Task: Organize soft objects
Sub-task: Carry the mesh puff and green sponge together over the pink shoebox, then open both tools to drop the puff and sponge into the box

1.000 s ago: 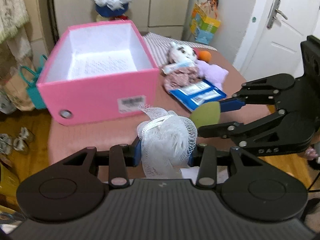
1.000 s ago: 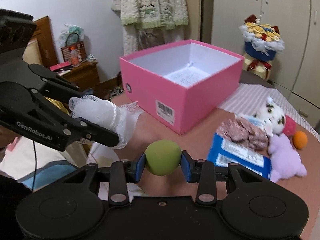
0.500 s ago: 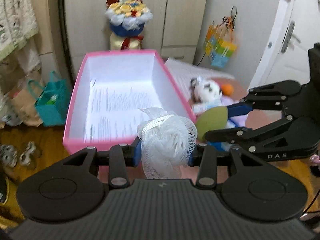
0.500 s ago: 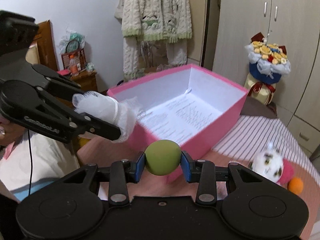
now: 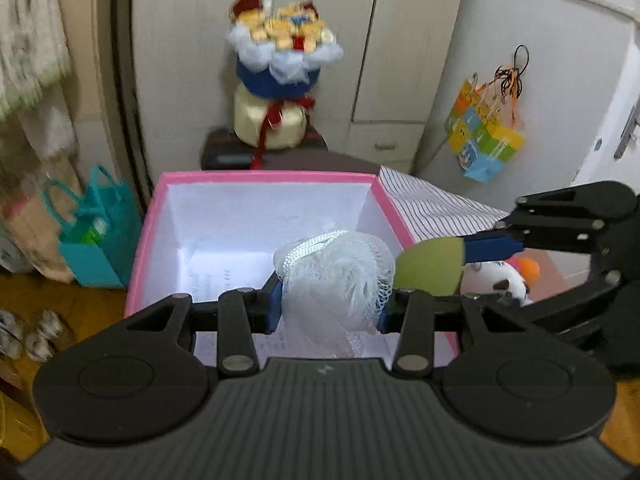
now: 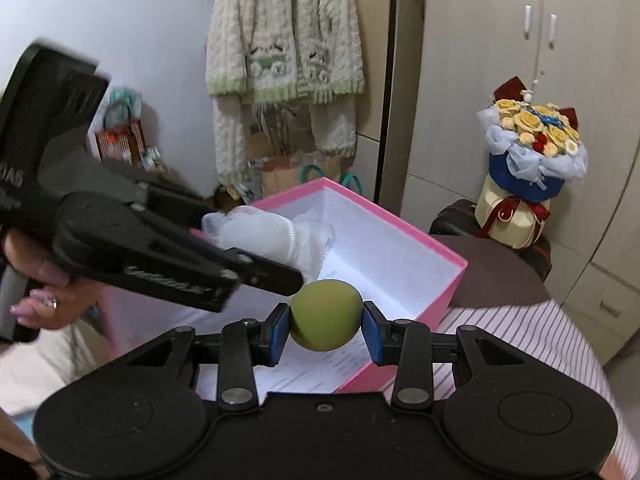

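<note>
My left gripper (image 5: 327, 304) is shut on a white mesh bath puff (image 5: 334, 280), held above the open pink box (image 5: 256, 178) with white inside walls. The same puff (image 6: 272, 236) shows in the right wrist view, over the box (image 6: 440, 248). My right gripper (image 6: 326, 326) is shut on an olive-green soft ball (image 6: 326, 314), also over the box's near part. In the left wrist view that ball (image 5: 430, 266) hangs just right of the puff, at the box's right wall. Printed paper lines the box floor (image 5: 224, 272).
A white plush toy (image 5: 496, 278) with an orange ball (image 5: 528, 268) lies right of the box on the table. A striped cloth (image 6: 520, 332) covers the table's far side. A flower bouquet (image 5: 280, 68), a teal bag (image 5: 100, 236) and a hanging cardigan (image 6: 280, 40) stand behind.
Both grippers have carried the puff and the green ball from the table's front to above the pink box. The box now fills the view below them; both grips are unchanged.
</note>
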A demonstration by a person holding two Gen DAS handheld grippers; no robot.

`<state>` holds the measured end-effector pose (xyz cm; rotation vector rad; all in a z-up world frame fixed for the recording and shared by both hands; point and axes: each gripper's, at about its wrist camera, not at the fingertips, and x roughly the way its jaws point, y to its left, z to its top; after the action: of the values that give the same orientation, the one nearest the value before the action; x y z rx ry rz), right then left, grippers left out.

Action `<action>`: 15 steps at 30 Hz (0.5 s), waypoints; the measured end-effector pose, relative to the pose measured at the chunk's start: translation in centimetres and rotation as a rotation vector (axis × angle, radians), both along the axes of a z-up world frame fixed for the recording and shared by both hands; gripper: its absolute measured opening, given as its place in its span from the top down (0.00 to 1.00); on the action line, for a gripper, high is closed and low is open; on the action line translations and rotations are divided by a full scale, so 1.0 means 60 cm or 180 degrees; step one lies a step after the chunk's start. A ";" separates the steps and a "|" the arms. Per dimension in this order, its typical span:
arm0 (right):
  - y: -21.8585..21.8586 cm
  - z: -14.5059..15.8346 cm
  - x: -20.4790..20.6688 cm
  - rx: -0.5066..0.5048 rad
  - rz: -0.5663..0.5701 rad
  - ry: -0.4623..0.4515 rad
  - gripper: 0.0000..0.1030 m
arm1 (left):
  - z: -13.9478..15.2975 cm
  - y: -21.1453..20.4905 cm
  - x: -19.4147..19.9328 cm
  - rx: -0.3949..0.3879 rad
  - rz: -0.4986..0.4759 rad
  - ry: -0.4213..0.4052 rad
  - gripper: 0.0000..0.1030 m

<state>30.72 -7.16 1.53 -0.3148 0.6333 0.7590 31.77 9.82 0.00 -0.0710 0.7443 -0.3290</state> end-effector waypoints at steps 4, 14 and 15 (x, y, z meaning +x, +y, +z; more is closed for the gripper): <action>0.027 -0.026 0.050 -0.0321 0.0079 -0.0124 0.57 | -0.033 0.016 0.067 -0.0161 0.0132 0.0283 0.60; 0.077 -0.084 0.113 -0.0896 0.0317 -0.0213 0.57 | -0.087 0.023 0.133 -0.0111 0.0313 0.0605 0.58; 0.082 -0.088 0.117 -0.0941 0.0335 -0.0225 0.57 | -0.088 0.025 0.135 -0.0102 0.0323 0.0607 0.58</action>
<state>37.73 -2.26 -3.72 -0.6476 0.6662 0.7513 39.85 11.29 -5.28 -0.1717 0.9210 -0.2391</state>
